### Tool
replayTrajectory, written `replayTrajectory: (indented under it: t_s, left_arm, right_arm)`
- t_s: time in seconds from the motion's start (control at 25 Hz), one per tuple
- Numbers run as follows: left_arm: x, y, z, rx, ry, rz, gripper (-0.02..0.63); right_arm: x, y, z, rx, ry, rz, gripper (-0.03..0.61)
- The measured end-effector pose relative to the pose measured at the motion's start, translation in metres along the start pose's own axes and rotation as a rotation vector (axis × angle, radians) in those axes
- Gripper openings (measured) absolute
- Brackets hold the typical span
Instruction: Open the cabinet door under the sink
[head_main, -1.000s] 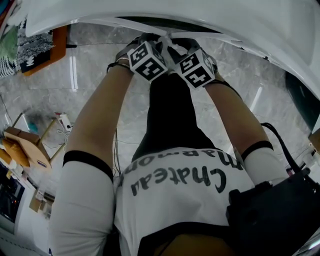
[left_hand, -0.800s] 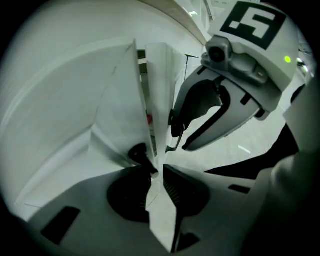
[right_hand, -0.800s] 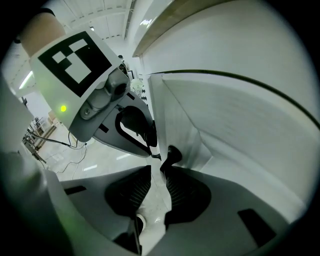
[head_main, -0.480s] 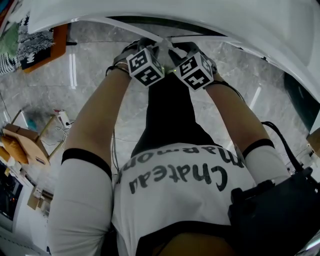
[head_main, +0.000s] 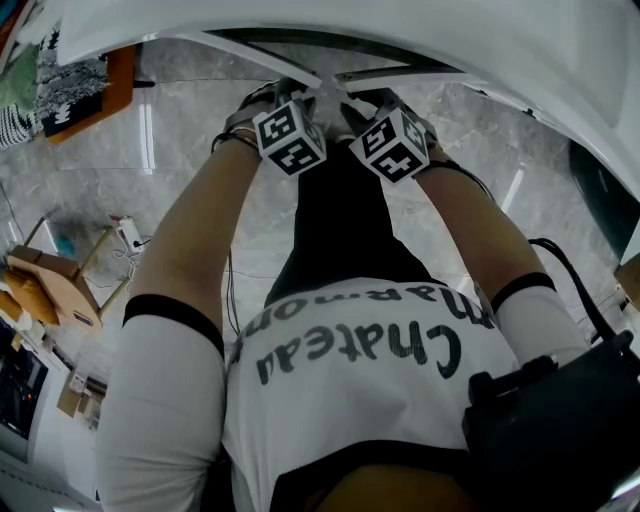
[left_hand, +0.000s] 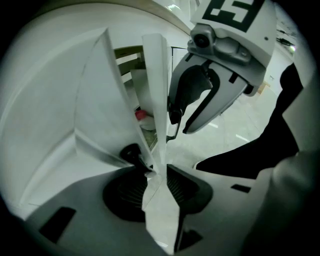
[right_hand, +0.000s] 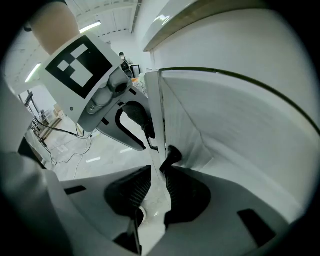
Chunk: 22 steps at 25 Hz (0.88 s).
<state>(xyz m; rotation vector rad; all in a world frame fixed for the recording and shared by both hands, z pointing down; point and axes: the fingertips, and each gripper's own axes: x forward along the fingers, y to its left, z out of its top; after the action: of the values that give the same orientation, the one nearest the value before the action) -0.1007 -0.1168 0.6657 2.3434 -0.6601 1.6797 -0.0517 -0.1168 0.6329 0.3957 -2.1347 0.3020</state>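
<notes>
1. We find both cabinet doors ajar under the white worktop rim (head_main: 400, 30). Their free edges meet in a shallow V above the grey floor (head_main: 200, 180).
2. The left gripper (left_hand: 159, 187) straddles the edge of the left door (left_hand: 100, 100), beside its black knob (left_hand: 131, 152). Its jaws have just been opening; they stand narrow, and both pads appear to touch the edge.
3. The right gripper (right_hand: 152, 192) has its jaws narrow and closed on the edge of the right door (right_hand: 210, 130), with that door's knob (right_hand: 172, 154) at one jaw tip.
4. The two grippers sit just beside each other.
5. A red-capped item (left_hand: 141, 115) shows inside, through the gap.
</notes>
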Motion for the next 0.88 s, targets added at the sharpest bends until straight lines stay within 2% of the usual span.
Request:
replayTrajectory:
  t_s: [0.2, 0.44, 0.88]
  left_arm:
    - [-0.003, -0.007, -0.007, -0.014, 0.006, -0.038, 0.131]
    - [-0.005, -0.012, -0.016, 0.001, 0.037, -0.054, 0.133]
    - [-0.01, -0.022, -0.035, 0.045, 0.1, -0.04, 0.133]
  right_arm:
    - [-0.004, 0.007, -0.006, -0.022, 0.013, 0.013, 0.084]
    - [-0.006, 0.015, -0.012, -0.036, 0.029, 0.024, 0.084]
    - [-0.012, 0.026, -0.025, -0.078, 0.055, 0.034, 0.081]
